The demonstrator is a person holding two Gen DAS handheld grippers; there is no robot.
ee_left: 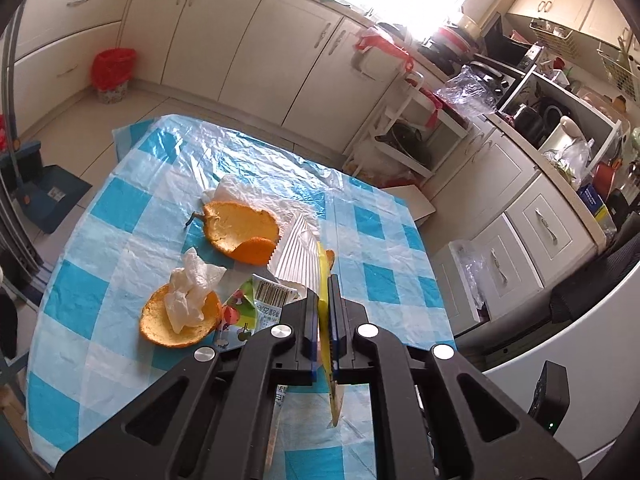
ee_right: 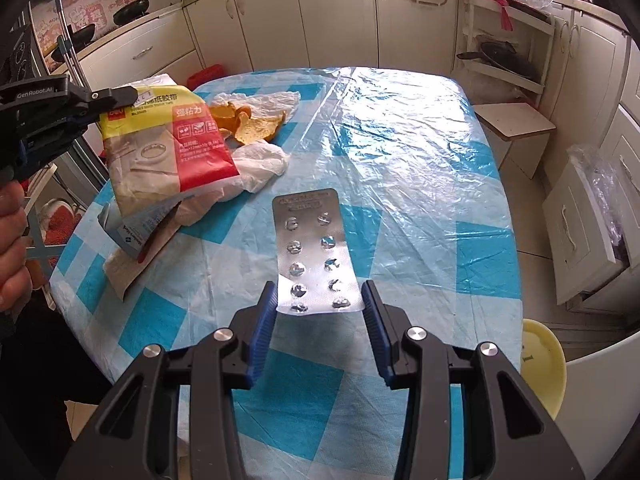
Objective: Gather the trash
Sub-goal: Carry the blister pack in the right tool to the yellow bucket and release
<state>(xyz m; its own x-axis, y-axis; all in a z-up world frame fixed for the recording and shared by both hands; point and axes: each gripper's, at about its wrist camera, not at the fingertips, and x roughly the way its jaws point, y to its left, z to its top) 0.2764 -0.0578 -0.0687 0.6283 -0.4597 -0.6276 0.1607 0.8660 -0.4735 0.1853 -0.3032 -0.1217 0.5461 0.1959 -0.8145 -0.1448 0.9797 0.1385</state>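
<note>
The yellow-and-red tape packet was clamped at its top edge between the closed jaws of the left hand-held gripper and hung clear above the tabletop, its lower part drooping over the litter beneath. In the left wrist view the packet showed edge-on as a thin yellow sheet pinched between the blue pads. The silver blister pack, its pockets burst, lay flat near the middle of the tabletop, with its near end between the fingers of the right hand-held gripper. Those jaws stood part-way apart; the blue pads sat just beside the pack's two long edges, and whether they pressed on it could not be told. The other trash lay at the left side of the tabletop: a large piece of orange peel, a second peel holding a crumpled clear wrapper, a flattened drink carton with a barcode, a ridged silver wrapper, and a crumpled white tissue beside the peel. A blue-and-white checked plastic cover was spread over the tabletop. A person's hand showed at the left edge of the right wrist view. On the floor by the cabinets stood a bin with a red liner.
</note>
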